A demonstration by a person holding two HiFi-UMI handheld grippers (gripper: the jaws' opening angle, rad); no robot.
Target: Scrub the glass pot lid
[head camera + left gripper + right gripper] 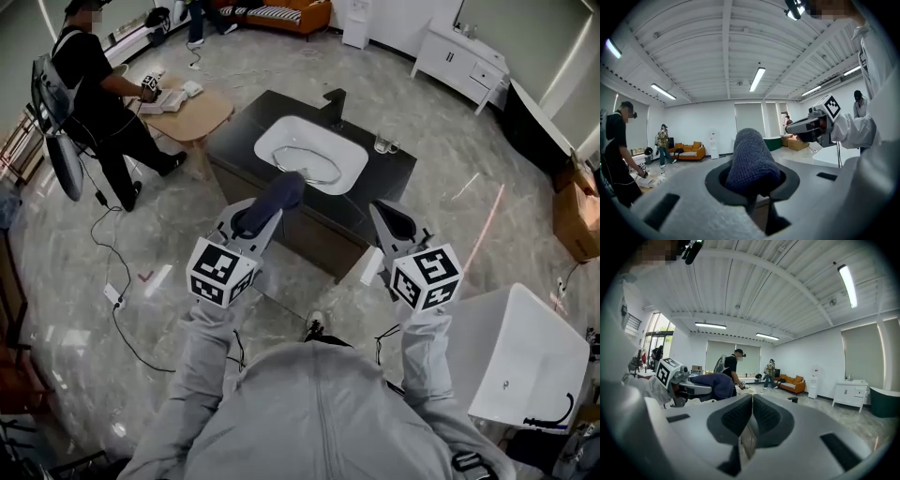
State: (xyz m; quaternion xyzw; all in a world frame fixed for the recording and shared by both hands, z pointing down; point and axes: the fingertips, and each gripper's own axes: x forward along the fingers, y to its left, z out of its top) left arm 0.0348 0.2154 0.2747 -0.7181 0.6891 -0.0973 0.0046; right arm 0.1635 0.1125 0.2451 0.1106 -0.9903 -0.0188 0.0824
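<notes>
The glass pot lid lies in the white sink basin of a dark counter ahead of me. My left gripper is shut on a dark blue cloth, held up in the air short of the counter; the cloth bulges out between the jaws. My right gripper is shut with nothing in it, its pads pressed together. It hovers to the right of the left one, also short of the counter. Both point up and forward.
A black tap stands behind the basin, and glasses sit on the counter's right. A white tub is at the lower right. A person works at a small wooden table at the left. Cables trail on the floor.
</notes>
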